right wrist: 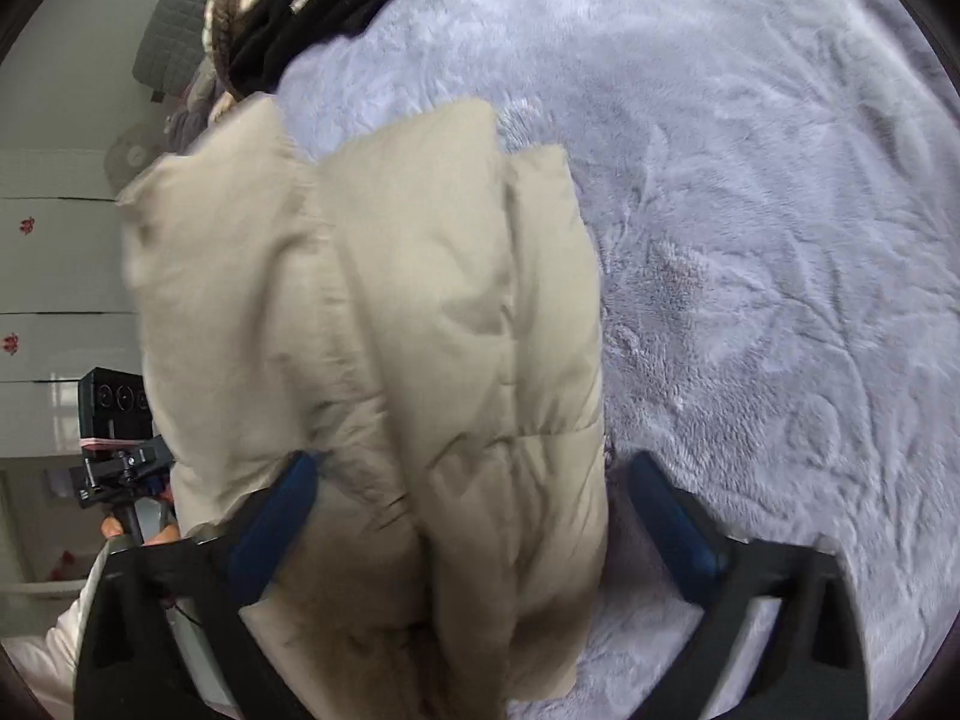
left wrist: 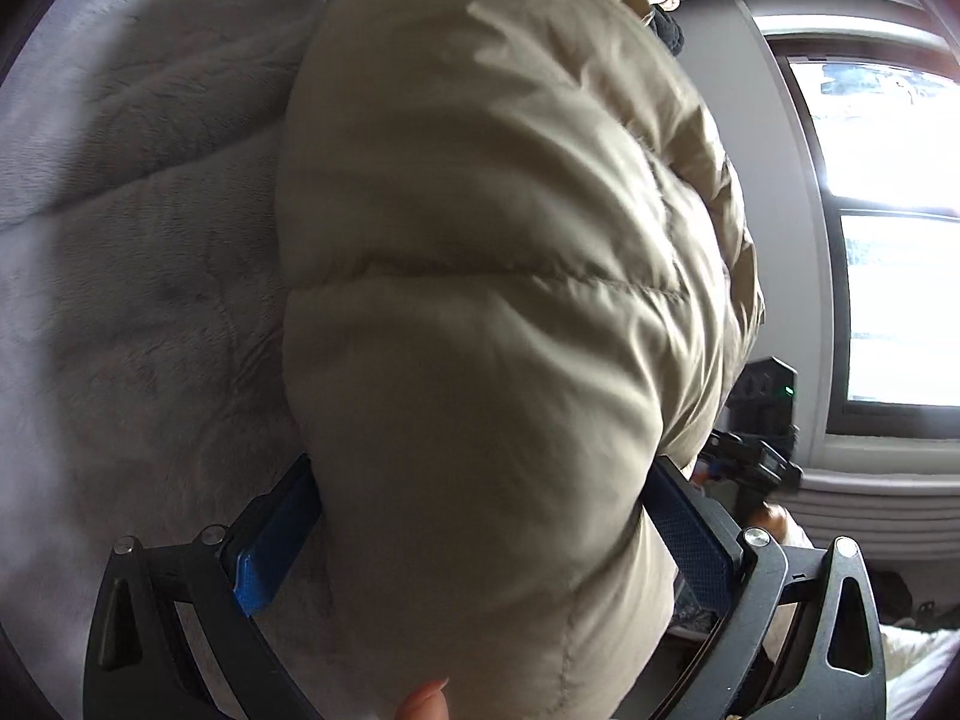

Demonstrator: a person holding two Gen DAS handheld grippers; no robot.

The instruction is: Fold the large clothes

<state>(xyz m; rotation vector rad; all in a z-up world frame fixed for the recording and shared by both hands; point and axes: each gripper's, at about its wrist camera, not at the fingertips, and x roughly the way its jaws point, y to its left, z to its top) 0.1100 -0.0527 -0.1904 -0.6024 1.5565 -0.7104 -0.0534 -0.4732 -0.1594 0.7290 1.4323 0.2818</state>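
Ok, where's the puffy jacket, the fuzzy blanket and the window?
Beige puffer jacket (left wrist: 480, 330), left wrist view, quilted seam.
Grey plush blanket (right wrist: 750, 210), right wrist view, bare fleece.
Window (left wrist: 894, 300), left wrist view, lower pane.

A pale grey, long-piled plush blanket (right wrist: 750, 210) spreads across nearly the whole surface in both wrist views, its nap brushed into swirls and creases. To one side, daylight floods through a window (left wrist: 888, 228) with a grey frame and a horizontal bar across the glass, bright enough to wash out whatever lies outside. The wall (left wrist: 720, 138) beside it is plain grey. In the right wrist view, white cabinet fronts (right wrist: 60, 264) carry small red decorations, and a grey quilted panel (right wrist: 174, 30) stands against the white wall (right wrist: 72, 90) above them.
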